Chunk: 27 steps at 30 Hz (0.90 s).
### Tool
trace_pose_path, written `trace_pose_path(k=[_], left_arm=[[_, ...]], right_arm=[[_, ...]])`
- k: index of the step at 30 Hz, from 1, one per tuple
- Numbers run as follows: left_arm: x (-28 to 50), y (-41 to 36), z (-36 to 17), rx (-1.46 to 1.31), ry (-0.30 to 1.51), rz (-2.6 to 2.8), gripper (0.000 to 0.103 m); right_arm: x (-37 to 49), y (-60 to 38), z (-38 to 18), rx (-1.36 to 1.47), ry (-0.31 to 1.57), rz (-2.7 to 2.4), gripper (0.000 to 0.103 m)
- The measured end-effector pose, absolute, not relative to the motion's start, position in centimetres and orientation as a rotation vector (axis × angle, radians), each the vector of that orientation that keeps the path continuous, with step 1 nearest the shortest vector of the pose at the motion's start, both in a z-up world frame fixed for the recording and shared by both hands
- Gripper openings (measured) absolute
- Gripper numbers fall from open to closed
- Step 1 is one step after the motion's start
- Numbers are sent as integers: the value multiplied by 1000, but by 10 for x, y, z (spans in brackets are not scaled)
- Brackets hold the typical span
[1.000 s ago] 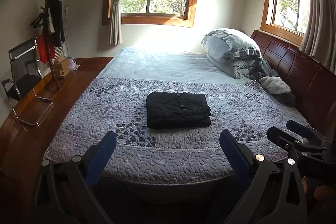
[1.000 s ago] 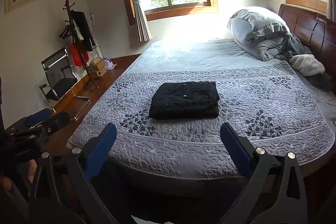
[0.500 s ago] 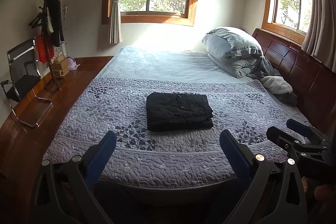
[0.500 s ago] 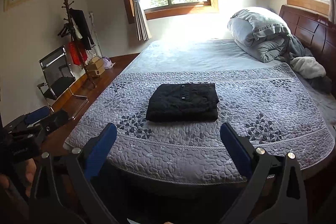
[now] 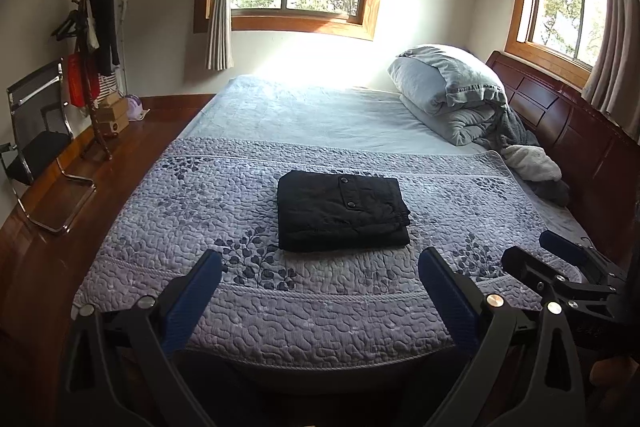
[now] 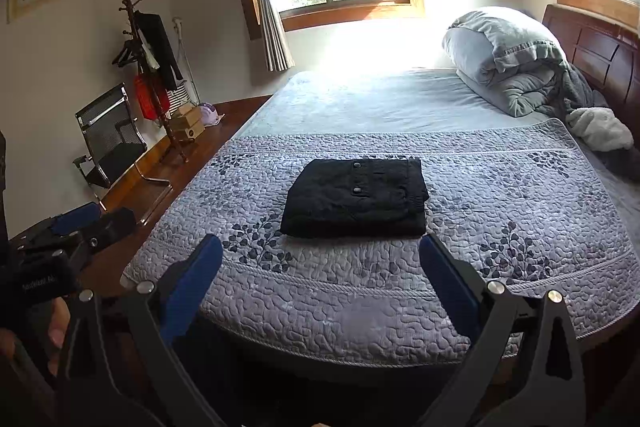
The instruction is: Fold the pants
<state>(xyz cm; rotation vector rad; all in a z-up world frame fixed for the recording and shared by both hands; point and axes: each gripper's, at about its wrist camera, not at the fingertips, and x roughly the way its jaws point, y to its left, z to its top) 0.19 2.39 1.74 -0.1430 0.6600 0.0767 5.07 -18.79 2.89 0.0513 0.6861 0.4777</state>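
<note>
Now | pants (image 5: 343,211) folded on quilt (image 5: 256,311) | left gripper (image 5: 320,291), right gripper (image 6: 320,283) spread wide

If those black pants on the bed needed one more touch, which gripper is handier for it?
Probably neither: it is close to a tie. The folded black pants lie centred ahead of both the left gripper and the right gripper. Both are open, empty and held back at the bed's near edge.

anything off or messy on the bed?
Nothing stands out with the folded black pants: a neat rectangle, flat on the grey quilted bedspread. The only untidy spot is the rumpled grey bedding heaped by the dark wooden headboard.
</note>
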Motion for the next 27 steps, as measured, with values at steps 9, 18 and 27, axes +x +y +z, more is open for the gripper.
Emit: trace_pose_path(k=[9, 18, 27], left_arm=[[2, 23, 15, -144, 636, 61, 99], [-3, 15, 19, -98, 603, 56, 99], [-7, 22, 23, -95, 620, 109, 99]], right_arm=[[52, -189, 20, 51, 700, 461, 99], [50, -189, 17, 48, 699, 461, 99], [47, -194, 23, 54, 679, 449, 99]])
